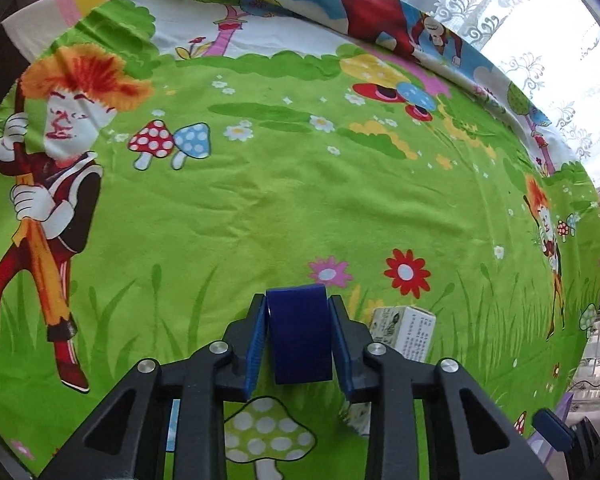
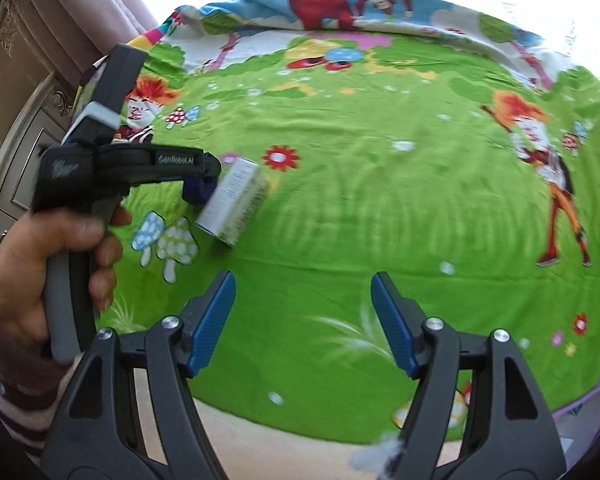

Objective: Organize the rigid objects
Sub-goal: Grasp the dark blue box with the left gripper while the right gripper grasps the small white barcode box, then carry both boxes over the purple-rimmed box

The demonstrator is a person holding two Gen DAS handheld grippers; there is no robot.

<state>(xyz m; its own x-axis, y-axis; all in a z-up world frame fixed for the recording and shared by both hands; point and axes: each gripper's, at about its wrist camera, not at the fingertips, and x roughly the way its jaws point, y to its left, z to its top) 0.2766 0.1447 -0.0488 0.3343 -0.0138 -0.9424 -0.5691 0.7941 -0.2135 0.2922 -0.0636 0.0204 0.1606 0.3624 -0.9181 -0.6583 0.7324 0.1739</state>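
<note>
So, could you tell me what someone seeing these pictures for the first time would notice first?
Probably the bright green cartoon cloth of mushrooms, flowers and an orange-haired figure, filling both views. Next, the left gripper shut on a dark blue block low in its own view, with a small white printed box lying just right of it. The right gripper hangs open over bare cloth.

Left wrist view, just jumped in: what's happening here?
The left gripper is shut on a blue block over the cartoon-print green cloth. A small white printed box lies on the cloth just beside it. The right gripper is open and empty, with the person's hand holding the left tool.
</note>
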